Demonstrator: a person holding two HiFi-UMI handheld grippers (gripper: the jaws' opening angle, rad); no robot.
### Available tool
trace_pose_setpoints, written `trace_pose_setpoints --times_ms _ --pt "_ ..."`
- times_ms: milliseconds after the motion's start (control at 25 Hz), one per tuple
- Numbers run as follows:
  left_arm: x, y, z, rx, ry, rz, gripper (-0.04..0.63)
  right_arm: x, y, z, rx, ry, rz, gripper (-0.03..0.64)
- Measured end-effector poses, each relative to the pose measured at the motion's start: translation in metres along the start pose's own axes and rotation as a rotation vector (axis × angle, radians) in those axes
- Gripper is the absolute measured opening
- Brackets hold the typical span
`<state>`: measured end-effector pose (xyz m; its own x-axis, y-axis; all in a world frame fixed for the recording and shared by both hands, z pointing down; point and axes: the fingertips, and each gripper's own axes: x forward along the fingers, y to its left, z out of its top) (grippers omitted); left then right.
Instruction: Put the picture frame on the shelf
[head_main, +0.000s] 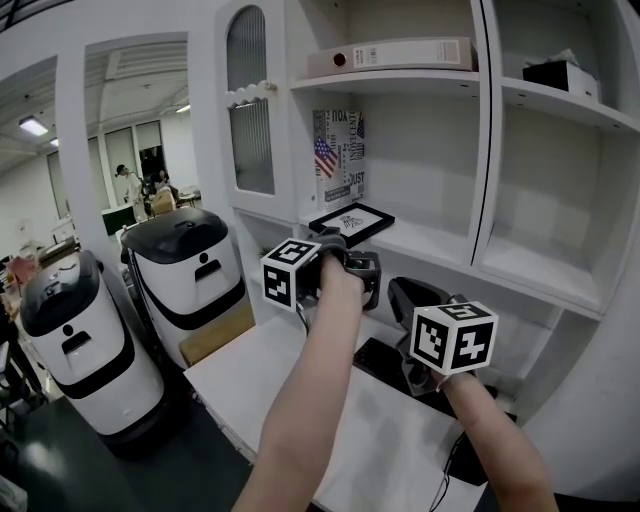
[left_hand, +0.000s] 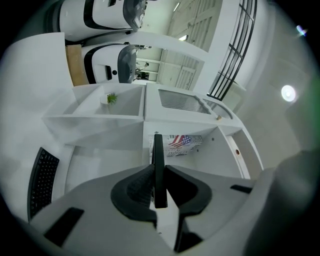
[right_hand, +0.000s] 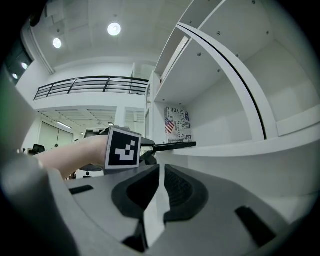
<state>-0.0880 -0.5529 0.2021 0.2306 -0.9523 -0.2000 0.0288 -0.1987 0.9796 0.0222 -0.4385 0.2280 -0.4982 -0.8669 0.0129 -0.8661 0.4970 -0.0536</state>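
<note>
The black picture frame (head_main: 350, 221) lies nearly flat, its far end over the white shelf (head_main: 440, 245) and in front of a flag poster (head_main: 338, 155). My left gripper (head_main: 334, 243) is shut on the frame's near edge. In the left gripper view the frame (left_hand: 159, 170) shows edge-on, pinched between the two pads. My right gripper (head_main: 402, 296) hangs lower and to the right, above the desk, shut with nothing in it. From the right gripper view (right_hand: 161, 176) the frame (right_hand: 175, 146) shows as a thin dark bar at shelf level.
A white binder (head_main: 395, 54) lies on the upper shelf and a black box (head_main: 560, 73) on the upper right one. Two white-and-black rounded machines (head_main: 185, 275) stand at the left. A white desk (head_main: 300, 400) with a black pad (head_main: 385, 360) is below; a keyboard (left_hand: 42, 177) lies there.
</note>
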Motion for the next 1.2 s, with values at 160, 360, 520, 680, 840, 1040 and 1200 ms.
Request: trace_pose_setpoints --times_ms 160,360,520,680,840,1040,1200 --pt "0.007 0.002 -0.002 -0.014 -0.002 0.001 0.064 0.004 -0.004 0.001 -0.006 0.001 -0.001 0.018" --pt "0.015 0.0 -0.003 -0.016 -0.008 0.004 0.064 0.009 -0.009 0.0 -0.011 0.004 0.002 0.018" --pt "0.021 0.001 -0.006 0.008 -0.009 0.018 0.064 0.011 -0.015 -0.001 -0.006 0.004 0.0 0.018" --pt "0.025 0.002 -0.009 0.017 -0.01 0.022 0.064 0.012 -0.018 -0.003 -0.006 0.008 0.0 0.018" --pt "0.028 0.002 -0.011 0.041 -0.018 0.009 0.066 0.012 -0.025 -0.004 -0.004 0.009 -0.005 0.018" --pt "0.027 0.001 -0.012 0.058 -0.012 -0.018 0.113 0.01 -0.028 -0.011 0.013 0.015 -0.006 0.018" --pt "0.022 0.001 -0.011 0.091 0.008 -0.04 0.158 0.009 -0.027 -0.012 0.018 0.017 -0.004 0.018"
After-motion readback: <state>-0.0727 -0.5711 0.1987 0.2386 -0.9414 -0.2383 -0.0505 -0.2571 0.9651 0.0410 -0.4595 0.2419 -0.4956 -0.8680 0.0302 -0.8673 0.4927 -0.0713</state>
